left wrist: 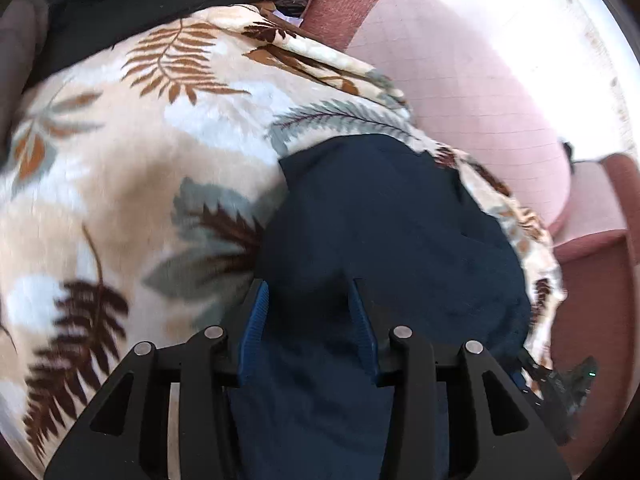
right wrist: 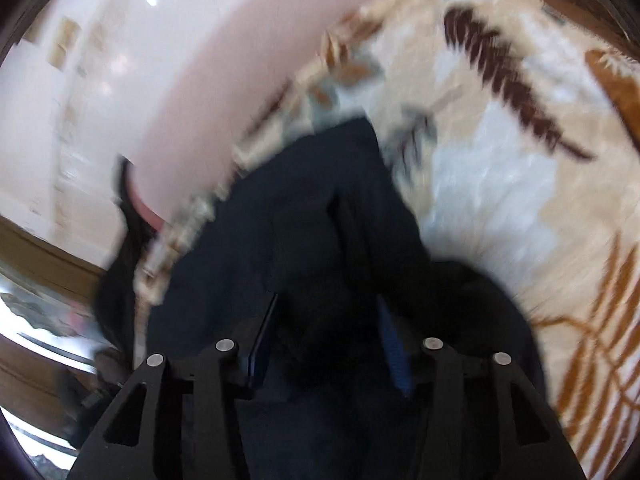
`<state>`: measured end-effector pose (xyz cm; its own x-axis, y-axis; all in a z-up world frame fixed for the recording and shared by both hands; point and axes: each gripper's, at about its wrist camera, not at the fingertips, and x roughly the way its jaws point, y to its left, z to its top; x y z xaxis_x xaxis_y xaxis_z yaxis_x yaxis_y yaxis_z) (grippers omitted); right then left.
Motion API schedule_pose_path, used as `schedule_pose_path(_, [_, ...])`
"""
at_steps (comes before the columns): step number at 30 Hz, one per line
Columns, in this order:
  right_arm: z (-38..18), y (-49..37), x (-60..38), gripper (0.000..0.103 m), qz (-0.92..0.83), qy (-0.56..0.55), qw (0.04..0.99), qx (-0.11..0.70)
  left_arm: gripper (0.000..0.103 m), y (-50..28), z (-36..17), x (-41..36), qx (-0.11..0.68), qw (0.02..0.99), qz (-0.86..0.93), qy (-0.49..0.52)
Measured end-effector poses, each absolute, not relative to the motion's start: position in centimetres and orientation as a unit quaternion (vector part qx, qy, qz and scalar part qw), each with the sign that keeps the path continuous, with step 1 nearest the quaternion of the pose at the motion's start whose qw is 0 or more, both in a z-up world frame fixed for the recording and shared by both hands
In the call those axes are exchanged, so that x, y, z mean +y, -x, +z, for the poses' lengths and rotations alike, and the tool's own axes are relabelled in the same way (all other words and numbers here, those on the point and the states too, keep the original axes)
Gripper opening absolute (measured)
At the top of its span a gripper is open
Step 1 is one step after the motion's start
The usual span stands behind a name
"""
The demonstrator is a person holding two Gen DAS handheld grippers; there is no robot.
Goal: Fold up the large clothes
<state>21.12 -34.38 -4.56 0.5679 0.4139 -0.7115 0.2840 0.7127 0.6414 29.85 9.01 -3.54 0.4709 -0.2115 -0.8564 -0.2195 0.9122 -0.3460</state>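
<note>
A dark navy garment (left wrist: 384, 220) lies bunched on a cream blanket with brown and grey fern leaves (left wrist: 132, 152). My left gripper (left wrist: 308, 292) sits over the garment with cloth between its blue-padded fingers; the jaws stand part open around a thick fold. In the right wrist view the same navy garment (right wrist: 320, 208) fills the middle, blurred by motion. My right gripper (right wrist: 328, 304) also has dark cloth between its fingers, jaws a hand-width apart around the bunched fabric.
A pink cushioned seat (left wrist: 460, 80) and a reddish-brown sofa frame (left wrist: 592, 272) lie beyond the blanket's edge. A black cloth (left wrist: 132, 4) lies at the far side of the blanket. A pale tiled floor (right wrist: 52, 128) and a wooden frame (right wrist: 44, 260) show at left.
</note>
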Motion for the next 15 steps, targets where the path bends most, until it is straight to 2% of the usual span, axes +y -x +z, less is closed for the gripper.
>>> schedule_pose_path(2, [-2.7, -20.8, -34.3, 0.012, 0.073, -0.372, 0.822, 0.425, 0.039, -30.1, -4.0, 9.6, 0.513, 0.831, 0.004, 0.213])
schedule_pose_path(5, [-0.3, -19.7, -35.6, 0.012, 0.06, -0.348, 0.864, 0.359, 0.042, -30.2, -6.0, 10.1, 0.526, 0.825, 0.015, 0.206])
schedule_pose_path(6, [-0.9, -20.0, -36.2, 0.012, 0.042, -0.343, 0.863, 0.369, 0.047, -30.3, -7.3, 10.1, 0.541, 0.817, 0.016, 0.2])
schedule_pose_path(9, [-5.7, -21.5, -37.1, 0.012, 0.014, -0.351, 0.813, 0.465, 0.048, -29.2, -8.0, 9.6, 0.534, 0.828, 0.002, 0.173])
schedule_pose_path(11, [-6.6, -20.8, -37.6, 0.011, 0.02, -0.384, 0.797, 0.466, 0.048, -28.3, -7.6, 9.2, 0.541, 0.828, -0.004, 0.149])
schedule_pose_path(15, [-2.7, -18.7, -38.3, 0.025, -0.016, -0.392, 0.829, 0.398, 0.048, -27.3, -5.6, 10.4, 0.526, 0.826, -0.027, 0.198])
